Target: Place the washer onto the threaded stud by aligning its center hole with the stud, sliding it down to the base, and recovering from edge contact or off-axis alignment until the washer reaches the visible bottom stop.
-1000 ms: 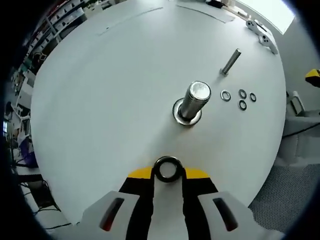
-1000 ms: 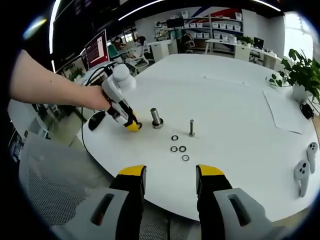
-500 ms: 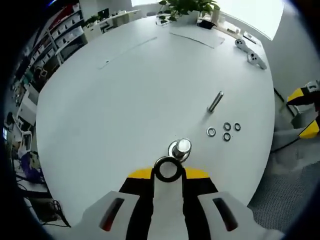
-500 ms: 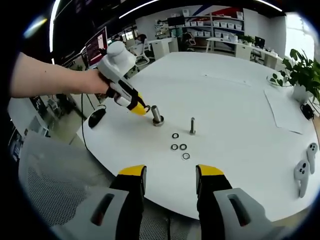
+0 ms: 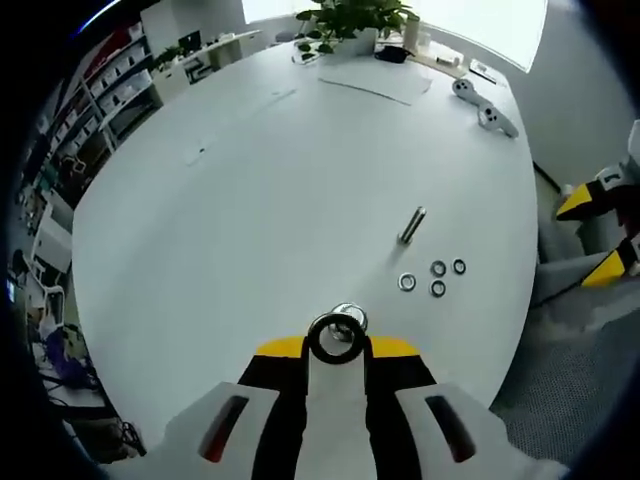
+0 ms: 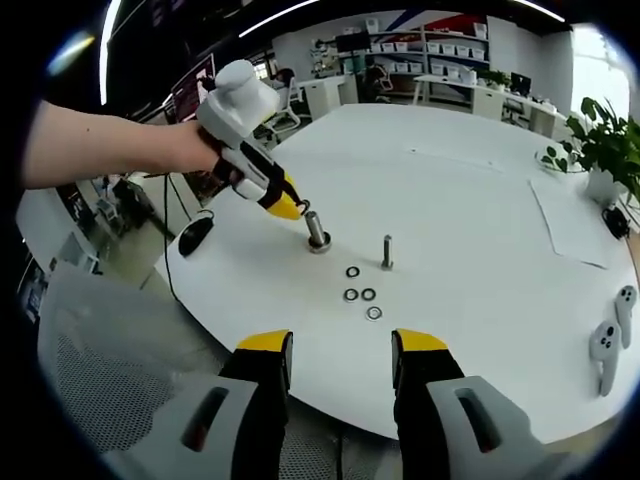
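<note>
A dark ring washer (image 5: 313, 338) sits pinched at the tips of my left gripper (image 5: 337, 347), which is shut on it. The thick silver threaded stud (image 5: 349, 317) stands upright on the white table, its top just beyond the washer and partly hidden by it. In the right gripper view a hand holds the left gripper (image 6: 285, 208) tilted down, its tip just above and left of the stud (image 6: 317, 232), which has a washer around its base. My right gripper (image 6: 340, 350) is open and holds nothing, off the table's near edge.
A thin bolt (image 5: 411, 226) stands right of the stud, with several small washers (image 5: 438, 268) lying loose near it. Two white controllers (image 5: 480, 103), a sheet of paper (image 5: 375, 80) and a potted plant (image 5: 345, 20) lie at the far side. A black mouse (image 6: 195, 234) lies near the table's left edge.
My left gripper rose from table level with the washer and moved over to the stud's top. The right gripper stayed still.
</note>
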Demonstrator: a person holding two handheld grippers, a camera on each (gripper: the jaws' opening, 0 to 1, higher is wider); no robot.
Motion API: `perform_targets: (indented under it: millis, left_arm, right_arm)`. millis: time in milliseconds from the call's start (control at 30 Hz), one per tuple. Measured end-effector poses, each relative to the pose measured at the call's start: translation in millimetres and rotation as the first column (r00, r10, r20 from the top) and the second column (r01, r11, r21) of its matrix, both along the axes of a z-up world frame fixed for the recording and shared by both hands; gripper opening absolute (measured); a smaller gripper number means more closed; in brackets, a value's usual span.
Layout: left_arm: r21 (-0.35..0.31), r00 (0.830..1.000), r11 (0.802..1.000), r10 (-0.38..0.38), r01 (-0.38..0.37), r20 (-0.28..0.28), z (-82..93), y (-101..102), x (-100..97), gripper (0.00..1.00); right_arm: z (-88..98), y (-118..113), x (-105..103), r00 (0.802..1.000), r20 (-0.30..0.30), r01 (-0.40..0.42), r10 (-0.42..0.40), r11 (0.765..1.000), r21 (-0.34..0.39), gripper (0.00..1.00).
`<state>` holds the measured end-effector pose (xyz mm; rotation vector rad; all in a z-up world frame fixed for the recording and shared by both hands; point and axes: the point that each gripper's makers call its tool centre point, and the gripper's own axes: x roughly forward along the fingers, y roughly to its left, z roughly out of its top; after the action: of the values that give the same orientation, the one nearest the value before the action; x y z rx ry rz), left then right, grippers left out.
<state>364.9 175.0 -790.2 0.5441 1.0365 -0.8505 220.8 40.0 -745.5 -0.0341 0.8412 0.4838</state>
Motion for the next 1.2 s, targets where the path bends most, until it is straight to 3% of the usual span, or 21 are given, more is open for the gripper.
perform_targets:
  millis: [200,400,1200]
  left_arm:
    - [0.017,0.999,0.999,-0.049,0.049,-0.005,-2.2,-15.0,-1.4,0.18]
    - [0.071,0.995,0.993,-0.096,0.097,-0.016,-14.4,-16.4,-3.4,0.19]
    - [0.142,0.992,0.983,-0.112,0.120,-0.062,-54.0,-15.4,-2.9,0.19]
  right_arm:
    - [0.8,0.6,0.1,1.000,0.002,0.001,-0.001,1.000,0.005,0.42]
    - [1.9,-0.1,0.1,1.000,0.006,0.004,-0.004,1.000,0.006,0.42]
    - [1.4,-2.8,-0.7,1.000,0.010,0.000,0.000,1.000,-0.015,0.42]
